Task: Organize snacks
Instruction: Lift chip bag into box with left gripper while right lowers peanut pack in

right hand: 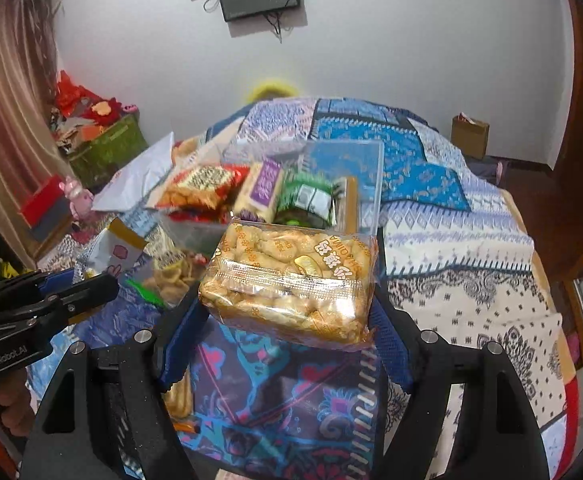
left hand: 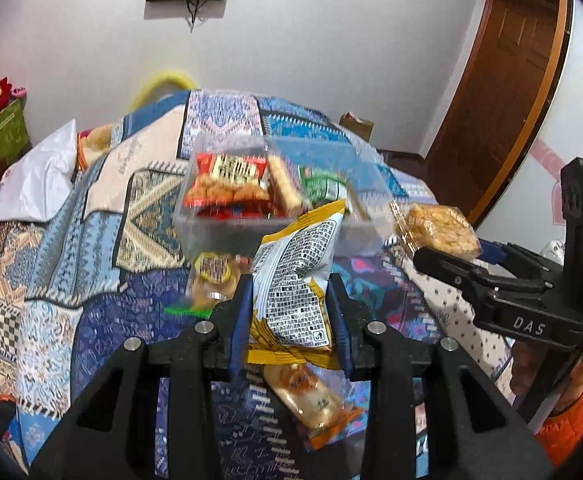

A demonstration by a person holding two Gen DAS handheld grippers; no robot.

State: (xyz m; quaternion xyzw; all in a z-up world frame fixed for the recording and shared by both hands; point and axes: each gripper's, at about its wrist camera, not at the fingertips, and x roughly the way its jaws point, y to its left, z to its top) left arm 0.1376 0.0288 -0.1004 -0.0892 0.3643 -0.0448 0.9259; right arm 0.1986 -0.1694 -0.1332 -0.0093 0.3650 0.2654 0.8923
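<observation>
My left gripper [left hand: 290,292] is shut on a white and yellow chip bag [left hand: 297,276], held above the bed just short of a clear plastic bin [left hand: 227,230]. The bin holds a red snack bag [left hand: 229,178], a green pack [left hand: 323,186] and other packets. My right gripper [right hand: 291,308] is shut on a clear pack of golden pastry [right hand: 291,280], held above the bed just before the bin [right hand: 365,176]. The pastry pack also shows in the left wrist view [left hand: 437,228]. The left gripper with the chip bag [right hand: 107,252] shows at the left of the right wrist view.
Loose snacks lie on the patterned quilt [left hand: 71,264]: a cracker packet [left hand: 311,396] below my left gripper and a clear bag of round crisps [left hand: 211,276] before the bin. A white pillow [left hand: 39,176] lies at left. A wooden door [left hand: 503,92] stands at right.
</observation>
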